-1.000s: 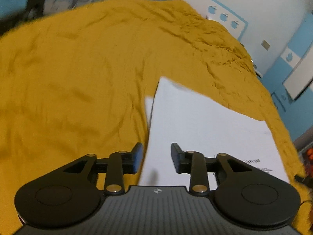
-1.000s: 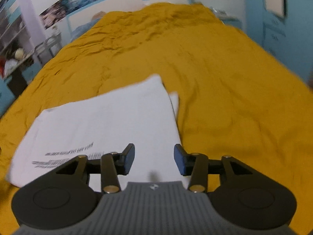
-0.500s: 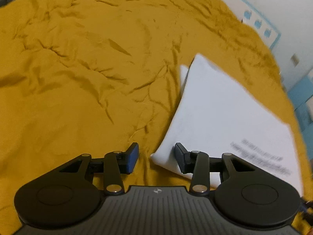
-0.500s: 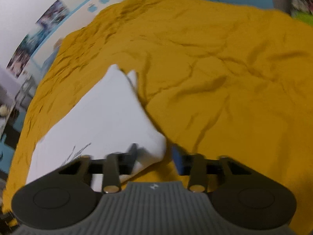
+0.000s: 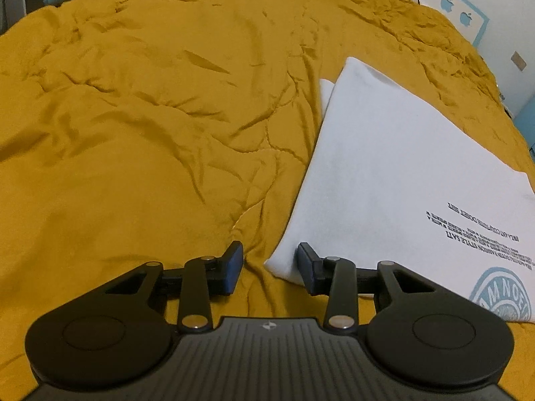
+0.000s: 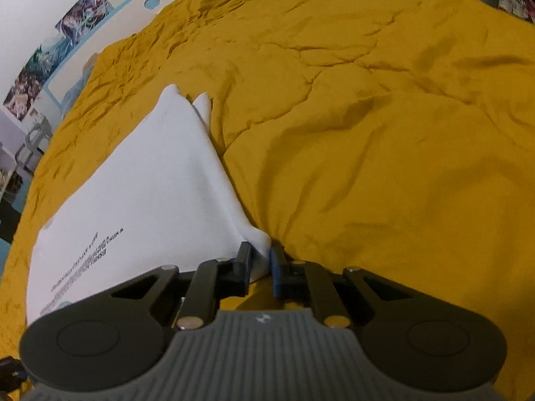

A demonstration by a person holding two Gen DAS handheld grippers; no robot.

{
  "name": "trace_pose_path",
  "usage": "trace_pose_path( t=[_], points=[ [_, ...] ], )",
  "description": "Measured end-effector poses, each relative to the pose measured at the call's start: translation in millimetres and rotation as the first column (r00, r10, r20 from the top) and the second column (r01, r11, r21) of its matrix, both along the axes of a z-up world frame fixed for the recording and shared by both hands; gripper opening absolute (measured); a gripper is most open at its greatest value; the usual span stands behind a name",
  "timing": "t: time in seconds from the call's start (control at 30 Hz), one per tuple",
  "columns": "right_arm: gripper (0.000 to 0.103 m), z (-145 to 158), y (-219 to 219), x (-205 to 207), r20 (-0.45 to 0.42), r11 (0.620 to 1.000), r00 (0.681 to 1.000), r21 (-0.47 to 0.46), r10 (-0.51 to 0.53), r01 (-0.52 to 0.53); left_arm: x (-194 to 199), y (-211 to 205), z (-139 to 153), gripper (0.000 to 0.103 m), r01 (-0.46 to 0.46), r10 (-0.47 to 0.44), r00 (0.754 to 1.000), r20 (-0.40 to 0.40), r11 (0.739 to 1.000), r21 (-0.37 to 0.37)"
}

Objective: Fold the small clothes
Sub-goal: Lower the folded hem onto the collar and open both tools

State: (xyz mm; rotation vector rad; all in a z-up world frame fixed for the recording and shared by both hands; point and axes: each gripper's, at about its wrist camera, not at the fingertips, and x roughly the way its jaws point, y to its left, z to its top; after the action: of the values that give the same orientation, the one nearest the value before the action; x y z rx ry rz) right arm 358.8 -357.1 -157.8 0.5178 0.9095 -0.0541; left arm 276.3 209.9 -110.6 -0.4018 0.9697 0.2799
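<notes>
Left wrist view: left gripper [image 5: 270, 262] low in the centre of the frame, jaws released and spread apart, one finger over the yellow bedspread [image 5: 140, 127], the other touching the near corner of the white shirt [image 5: 394, 167]. Shirt folded flat, filling the right half of the frame, running from a far corner at upper centre down to the lower right edge. Black printed lines and a round blue-green logo [image 5: 505, 292] at the lower right of the shirt. A small white flap peeking out beside the far corner. Wrinkled bedspread across the whole left and top. White wall with a blue border and apple shapes at upper right.

Right wrist view: right gripper [image 6: 260, 260] at lower centre, jaws clenched on the shirt's [image 6: 140, 193] near corner, cloth pinched up into a ridge between them. Shirt spread over the left half of the frame, print at lower left. Bedspread [image 6: 384, 133] creased across the right and top. Posters [image 6: 50, 56] on the wall at upper left.
</notes>
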Motion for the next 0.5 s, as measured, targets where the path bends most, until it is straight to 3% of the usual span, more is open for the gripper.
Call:
trace_pose_path(
  t=[0.13,0.27,0.47,0.5],
  points=[
    [0.003,16,5,2,-0.017,0.994,0.999,-0.101,0.040,-0.042,-1,-6,20,0.045,0.010,-0.009,1.000,-0.018,0.998,0.063],
    [0.003,33,4,2,-0.017,0.971,0.997,-0.227,0.070,-0.072,-1,-10,40,0.045,0.001,-0.004,0.999,0.033,0.995,0.098],
    [0.019,61,-8,5,0.051,0.964,0.995,-0.255,0.086,-0.070,14,-29,73,0.045,0.047,-0.061,0.989,0.135,0.994,0.100],
    [0.025,65,-8,6,0.064,0.965,0.993,-0.252,0.097,-0.078,19,-35,76,0.045,0.067,-0.082,0.985,0.151,0.993,0.097]
  ],
)
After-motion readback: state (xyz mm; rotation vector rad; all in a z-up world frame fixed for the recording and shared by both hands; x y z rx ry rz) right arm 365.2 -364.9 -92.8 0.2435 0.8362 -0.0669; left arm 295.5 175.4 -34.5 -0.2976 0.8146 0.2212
